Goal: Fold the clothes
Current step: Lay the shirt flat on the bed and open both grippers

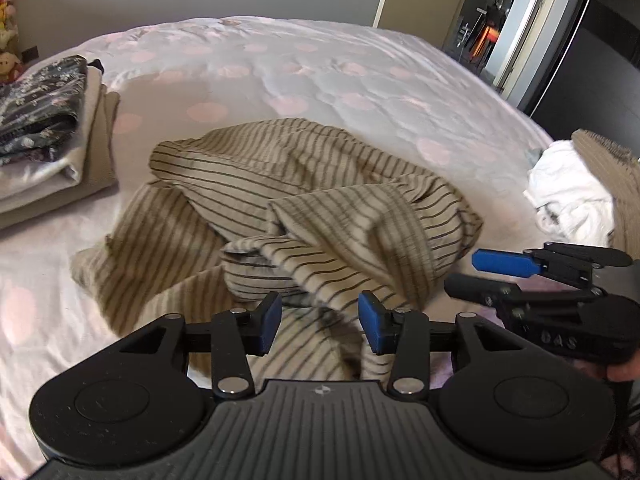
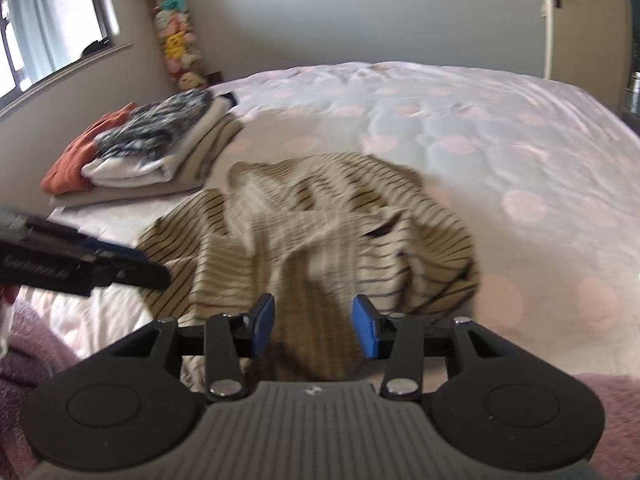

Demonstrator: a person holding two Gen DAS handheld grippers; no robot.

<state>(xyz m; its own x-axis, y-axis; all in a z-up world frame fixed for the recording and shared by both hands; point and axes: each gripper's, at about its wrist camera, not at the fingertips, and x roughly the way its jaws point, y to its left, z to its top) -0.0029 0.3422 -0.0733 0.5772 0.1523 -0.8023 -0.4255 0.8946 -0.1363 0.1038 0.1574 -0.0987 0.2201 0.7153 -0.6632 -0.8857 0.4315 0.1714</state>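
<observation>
striped shirt (image 1: 304,208) is lying crumpled mid-bed (image 1: 320,72), not yet folded, while a folded stack (image 1: 52,136) is sitting at its far left, and you are holding left tongs (image 1: 319,322) and right tongs (image 2: 314,326) apart, gripping nothing.

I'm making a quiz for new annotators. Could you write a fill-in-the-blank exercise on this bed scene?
1. The crumpled garment in the middle of the bed has a ____ pattern.
2. The bedspread is printed with pink ____.
3. In the right wrist view, the garment at the far left of the folded pile is ____ in colour.
4. The pads of both tongs, left and right, are ____ in colour.

Missing words: striped; dots; orange; blue
</observation>
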